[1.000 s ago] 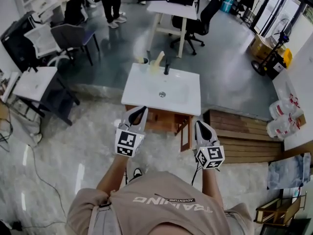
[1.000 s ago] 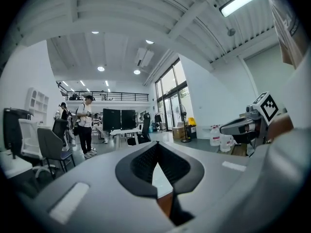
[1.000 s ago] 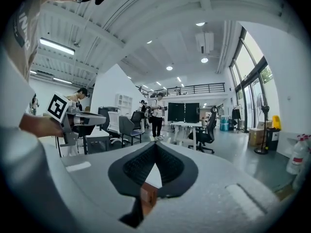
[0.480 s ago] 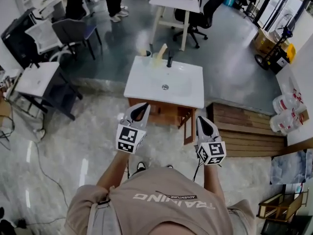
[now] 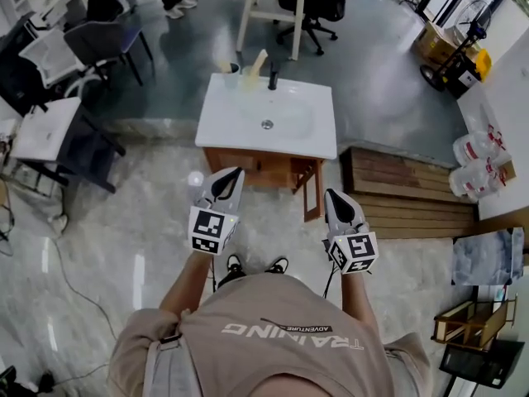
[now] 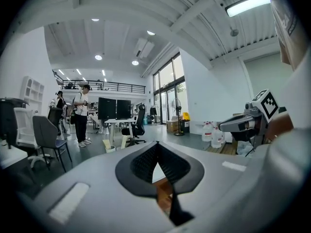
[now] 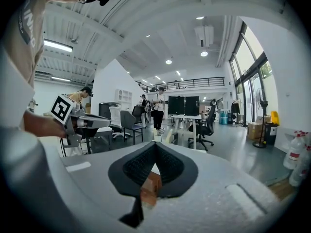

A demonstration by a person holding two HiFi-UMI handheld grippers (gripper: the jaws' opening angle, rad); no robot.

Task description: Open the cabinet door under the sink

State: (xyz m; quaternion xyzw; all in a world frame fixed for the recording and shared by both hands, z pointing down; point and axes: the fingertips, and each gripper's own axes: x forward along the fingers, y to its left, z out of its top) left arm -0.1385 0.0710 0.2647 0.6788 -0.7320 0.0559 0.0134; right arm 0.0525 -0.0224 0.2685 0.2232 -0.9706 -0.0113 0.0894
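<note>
The sink cabinet stands in the middle of the head view, a white basin top (image 5: 266,122) on a wooden body (image 5: 260,170). A wooden panel (image 5: 312,190) juts from its right front toward me, like a door swung out. My left gripper (image 5: 230,176) hangs shut and empty just short of the cabinet's left front. My right gripper (image 5: 335,198) is shut and empty too, beside the jutting panel. Neither touches the cabinet. In the left gripper view the pads (image 6: 148,161) meet, with wood (image 6: 165,195) showing below them. The right gripper view shows the same wood (image 7: 149,188).
A black faucet (image 5: 272,77) and a cup (image 5: 231,69) sit at the basin's far edge. A wooden platform (image 5: 405,193) and water jugs (image 5: 475,160) lie to the right. A small table (image 5: 45,131) and chairs (image 5: 99,44) stand left. People stand at the desks behind.
Both grippers have sunk a little and stay shut. The sink cabinet now sits higher in the head view, and my shoes have come into sight below the grippers.
</note>
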